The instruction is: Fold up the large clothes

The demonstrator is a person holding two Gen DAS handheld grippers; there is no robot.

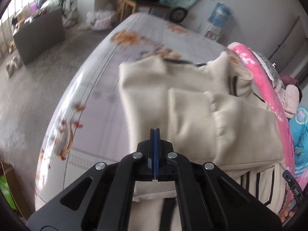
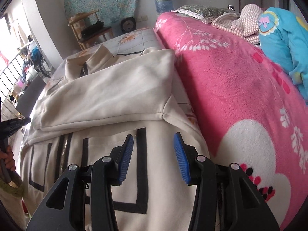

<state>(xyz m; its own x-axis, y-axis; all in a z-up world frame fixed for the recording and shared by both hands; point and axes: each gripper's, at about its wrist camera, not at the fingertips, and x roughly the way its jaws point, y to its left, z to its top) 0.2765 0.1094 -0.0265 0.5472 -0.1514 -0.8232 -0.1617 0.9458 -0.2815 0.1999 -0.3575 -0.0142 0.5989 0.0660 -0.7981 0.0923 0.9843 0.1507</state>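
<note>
A cream zip-up jacket (image 1: 192, 105) with black stripes lies face up on the floral bedsheet (image 1: 100, 88). Both its sleeves are folded in across the chest. My left gripper (image 1: 155, 131) hovers over the jacket's left side with its blue pads pressed together and nothing between them. In the right wrist view, a folded sleeve (image 2: 115, 88) crosses the jacket (image 2: 107, 173) just beyond my right gripper (image 2: 154, 135). That gripper is open above the striped front panel, right of the zipper (image 2: 64, 154), and holds nothing. The left gripper (image 2: 11, 125) and a hand (image 2: 7, 159) show at the left edge.
A pink fleece blanket (image 2: 240, 96) runs along the jacket's right side, with a pillow (image 2: 204, 11), a checked cloth (image 2: 240, 23) and a blue garment (image 2: 283, 38) on it. Beyond the bed stand a wooden chair (image 2: 88, 28) and a water bottle (image 2: 163, 2). The floor (image 1: 38, 88) lies left of the bed.
</note>
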